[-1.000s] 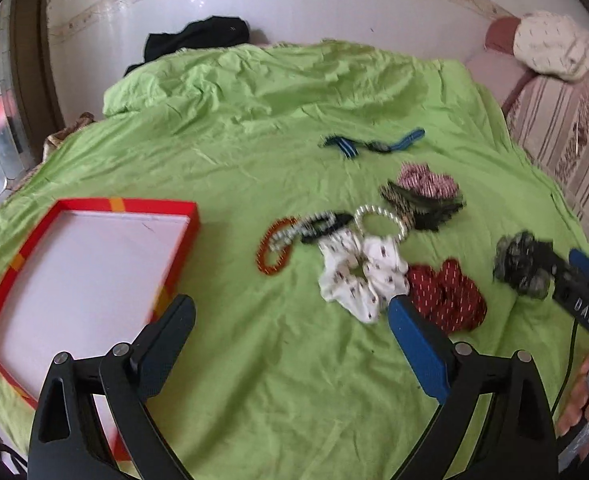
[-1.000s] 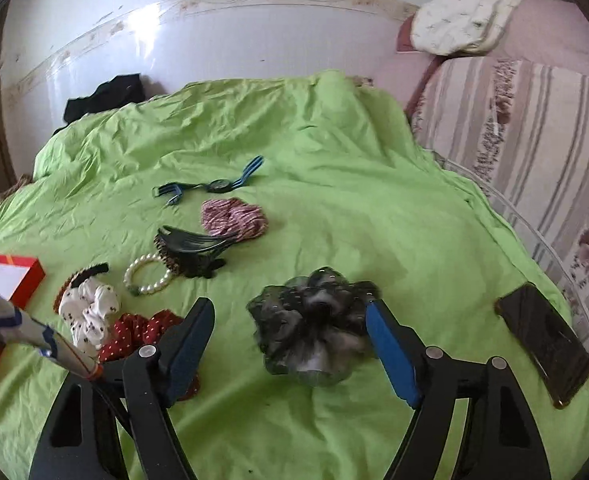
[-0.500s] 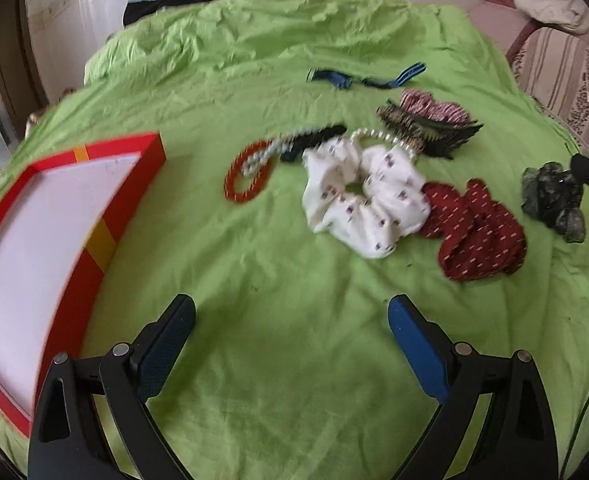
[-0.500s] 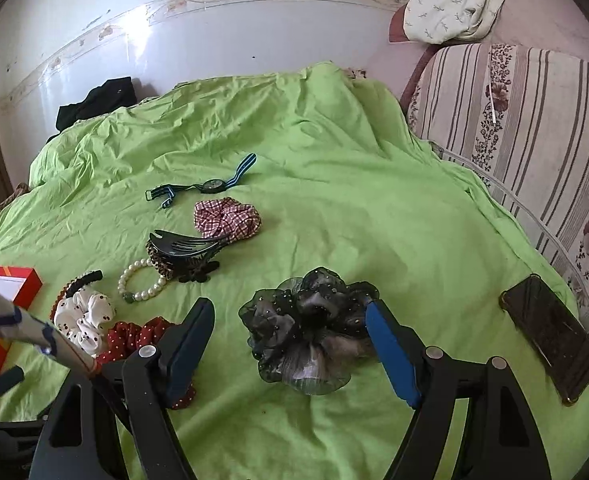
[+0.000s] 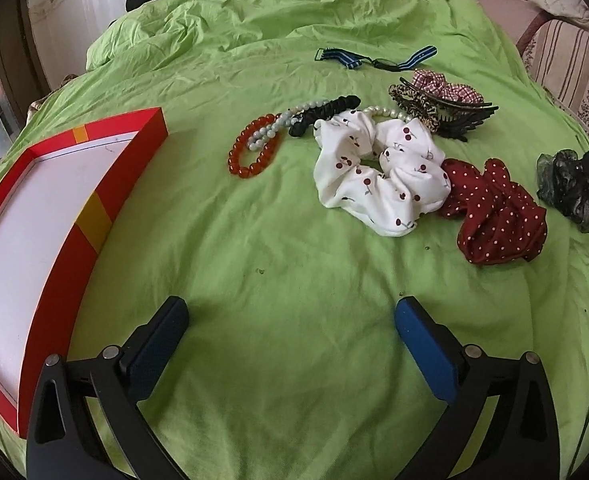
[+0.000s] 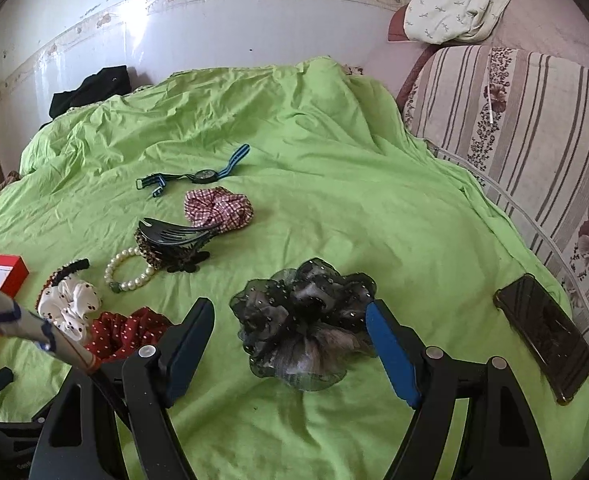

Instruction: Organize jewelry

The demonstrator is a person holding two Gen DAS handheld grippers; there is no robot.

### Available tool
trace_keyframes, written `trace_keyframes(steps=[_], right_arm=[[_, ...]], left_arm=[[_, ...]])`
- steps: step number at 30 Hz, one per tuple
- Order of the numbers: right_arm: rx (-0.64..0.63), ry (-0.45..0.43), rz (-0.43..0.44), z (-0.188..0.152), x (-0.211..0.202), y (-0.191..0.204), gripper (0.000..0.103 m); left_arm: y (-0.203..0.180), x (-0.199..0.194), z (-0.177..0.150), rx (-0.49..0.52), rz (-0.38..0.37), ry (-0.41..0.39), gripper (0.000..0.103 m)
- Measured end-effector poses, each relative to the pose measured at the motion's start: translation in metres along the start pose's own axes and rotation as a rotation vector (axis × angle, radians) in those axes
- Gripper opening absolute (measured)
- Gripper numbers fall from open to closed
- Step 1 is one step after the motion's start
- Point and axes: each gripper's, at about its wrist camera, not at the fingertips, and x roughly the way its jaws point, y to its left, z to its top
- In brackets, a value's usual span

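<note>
Inspecting the bed (image 5: 294, 240), we find the left tool (image 5: 290, 322) opening over bare sheet, nothing between. The right tool (image 6: 290, 322) stands wide around the black scrunchie (image 6: 302, 320); contact unclear. The red box (image 5: 94, 208) is partly cut off.

The left gripper (image 5: 292, 322) now sits lower and closer over the wrinkled lime-green bed sheet (image 5: 294, 240) than a second ago, tipped more steeply downward. Its jaws are opening a little wider, with only bare sheet between them. In the left wrist view the white cherry-print fabric scrunchie (image 5: 378, 168), the dark red polka-dot scrunchie (image 5: 494, 216) and the orange bead bracelet (image 5: 254, 148) appear larger and nearer. The shallow red cardboard box with a white inside (image 5: 94, 208) fills more of the left edge. The white wall behind the bed has mostly slipped out of the top of that view; the person's hand seen low at the right edge earlier seems gone.
</note>
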Motion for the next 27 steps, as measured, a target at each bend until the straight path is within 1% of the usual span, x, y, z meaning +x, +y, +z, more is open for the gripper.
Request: trace_keyframes(steps=[4,6,8,13,16,18,20,22,25,27], right_arm=[[-0.013,0.002,-0.062,-0.009,-0.009,-0.003,0.082],[0.02,0.018,-0.054,-0.011,-0.022,-0.01,0.082],[0.052,0.019,-0.04,-0.013,-0.043,-0.016,0.082],[0.041,-0.012,-0.05,-0.021,-0.098,-0.021,0.083],[0.025,-0.03,-0.071,-0.024,-0.118,-0.022,0.084],[0.025,-0.029,-0.066,-0.025,-0.124,-0.021,0.084],[0.028,-0.014,-0.041,-0.025,-0.124,-0.018,0.084],[0.027,0.006,-0.005,-0.023,-0.12,-0.013,0.084],[0.024,0.024,0.073,-0.017,-0.111,0.0,0.084],[0.018,0.035,0.118,-0.014,-0.102,0.011,0.084]], left_arm=[[-0.001,0.0,0.0,0.007,-0.001,0.01,0.103],[-0.002,-0.003,0.0,0.025,0.002,0.02,0.103],[-0.001,-0.008,-0.002,0.031,-0.004,0.012,0.103],[0.003,-0.029,-0.004,0.023,-0.024,-0.036,0.102],[0.008,-0.048,-0.002,0.021,-0.021,-0.089,0.101],[0.014,-0.065,0.003,0.015,-0.031,-0.122,0.101],[0.025,-0.083,0.008,-0.006,-0.047,-0.163,0.101],[0.035,-0.096,0.015,-0.019,-0.046,-0.191,0.101],[0.058,-0.112,0.022,-0.037,-0.015,-0.214,0.101],[0.07,-0.115,0.029,-0.054,-0.001,-0.213,0.101]])
